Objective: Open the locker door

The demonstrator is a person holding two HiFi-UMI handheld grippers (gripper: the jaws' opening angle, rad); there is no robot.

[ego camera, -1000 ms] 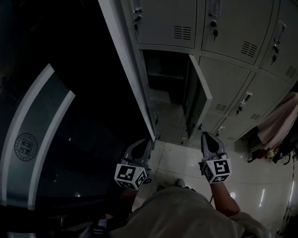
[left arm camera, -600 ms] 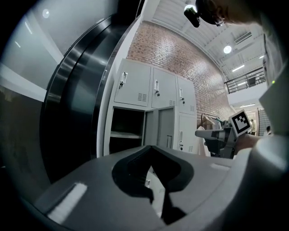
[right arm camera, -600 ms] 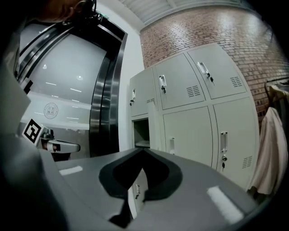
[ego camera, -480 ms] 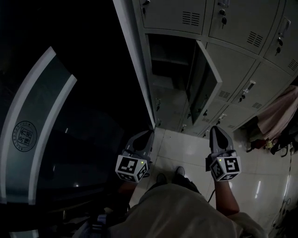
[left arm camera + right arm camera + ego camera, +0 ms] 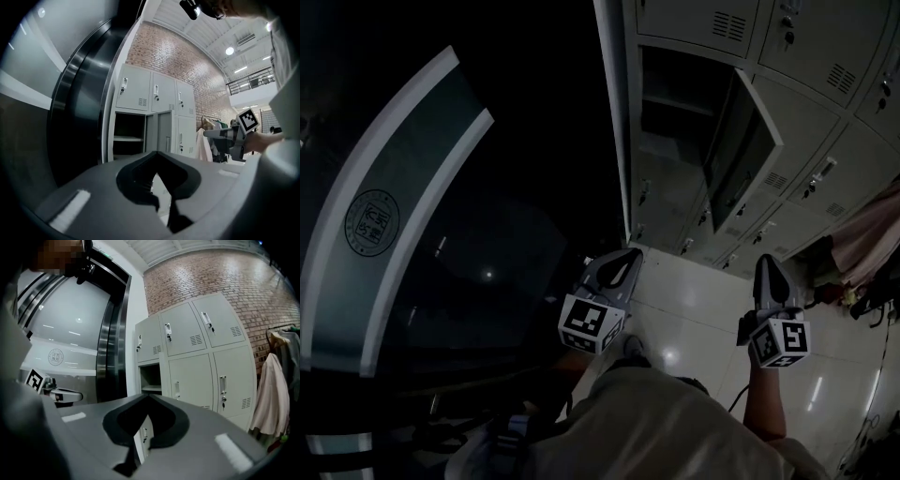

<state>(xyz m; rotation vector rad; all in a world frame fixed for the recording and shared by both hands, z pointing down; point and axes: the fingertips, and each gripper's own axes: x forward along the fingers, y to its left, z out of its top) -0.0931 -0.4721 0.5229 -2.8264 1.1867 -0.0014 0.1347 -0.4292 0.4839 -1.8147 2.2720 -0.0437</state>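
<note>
Though dim in the head view, shows enough to place everything against the grey locker bank (image 5: pixel 806 103), backed by a brick wall (image 5: pixel 164 61). Left of the locker bank, a broad curved dark wall (image 5: pixel 441 281) with pale bands and a round emblem (image 5: pixel 371 221). In front of the locker bank, glossy pale floor tiles (image 5: pixel 694 309). Right of the locker bank, pale garments (image 5: pixel 862 248) hanging. Farthest back from the locker bank, a pale sleeve (image 5: pixel 656 427) of the person.

In the locker bank's leftmost column, 1 row below the top, 1 compartment (image 5: pixel 670 103) gaping dark with a shelf inside. Hinged on that compartment's right edge, the locker door (image 5: pixel 748 141), swung out from the bank and well clear of its frame. Every other door in view closed flat.

Well short of the locker bank, 2 grippers aimed toward it, neither touching the locker door. Opposite the bank's left edge, the left gripper (image 5: pixel 630 255): jaws slightly spread, nothing between them, only floor seen through the narrow gap. Opposite the closed doors just right of the open compartment, the right gripper (image 5: pixel 766 264): jaws pressed together, pinching nothing. At the end of each gripper away from the locker bank, 1 marker cube (image 5: pixel 592 323).
</note>
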